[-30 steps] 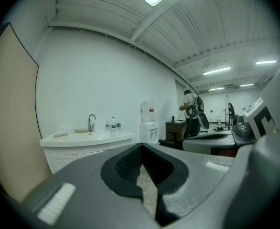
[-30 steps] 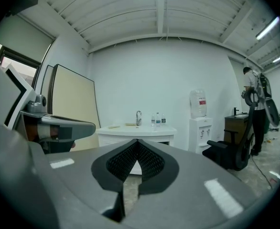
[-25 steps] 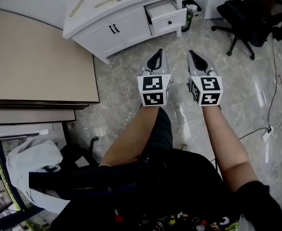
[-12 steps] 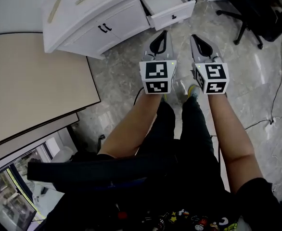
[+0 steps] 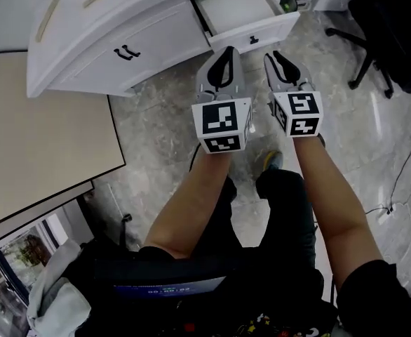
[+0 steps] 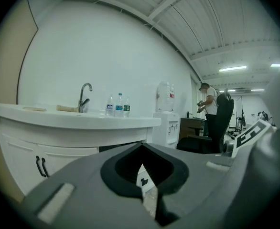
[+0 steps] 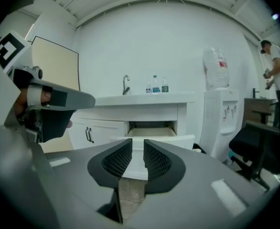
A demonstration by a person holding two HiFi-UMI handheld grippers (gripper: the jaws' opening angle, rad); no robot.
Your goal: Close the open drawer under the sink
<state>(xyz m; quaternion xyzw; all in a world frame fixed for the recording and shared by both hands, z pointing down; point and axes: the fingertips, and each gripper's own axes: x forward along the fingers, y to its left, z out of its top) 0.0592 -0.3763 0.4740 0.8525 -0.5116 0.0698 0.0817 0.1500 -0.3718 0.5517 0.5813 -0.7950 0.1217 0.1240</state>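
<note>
Here, the open drawer [image 5: 250, 31] juts from the white sink cabinet [image 5: 132, 44], near both empty tongs: left tongs [image 5: 227, 53] tips together, right tongs [image 5: 275, 56] narrowly parted.

I see a smooth, white-painted drawer [image 5: 251, 37], a glossy veined stone floor [image 5: 160, 128], and the right gripper [image 7: 136, 149] in matt grey plastic, its jaws black and ribbed.
</note>
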